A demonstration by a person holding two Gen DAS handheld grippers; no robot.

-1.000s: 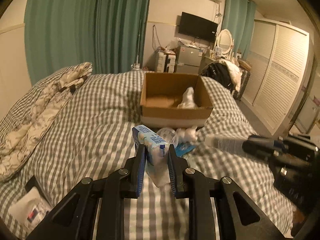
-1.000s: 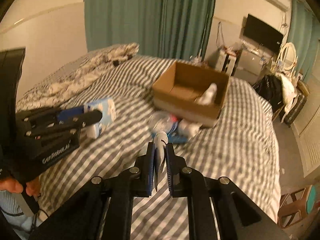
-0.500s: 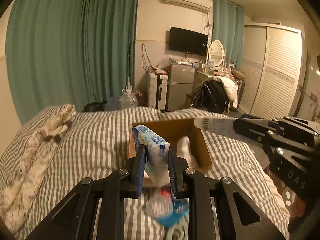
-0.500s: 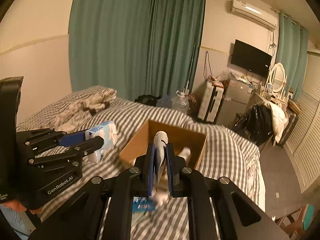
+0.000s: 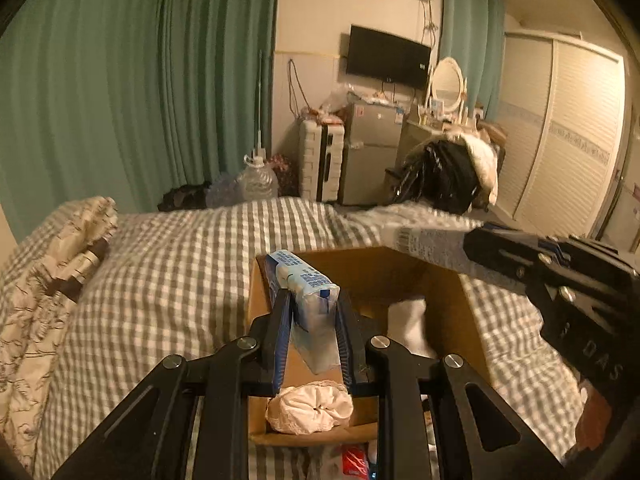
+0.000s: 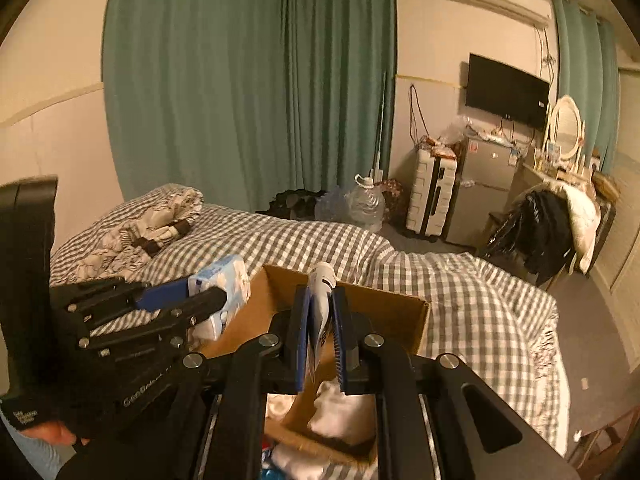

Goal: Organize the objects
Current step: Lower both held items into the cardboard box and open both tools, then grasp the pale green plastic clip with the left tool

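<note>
Change: both grippers have travelled from short of the cardboard box (image 5: 452,308) to directly over it; a second ago the box sat well ahead on the checked bedspread (image 5: 180,264).
Left gripper (image 5: 312,332): clamped on the tissue pack (image 5: 308,292).
Tissue pack: pale blue and white wrapper, long axis running toward 11 o'clock, tilted up, over the box's left wall.
Right gripper (image 6: 320,344): jaws pressed on the tube (image 6: 322,300).
Tube: white, printed, cap toward 12 o'clock, above the box opening.
Box contents: white cloth items, possibly socks; blurred.
</note>
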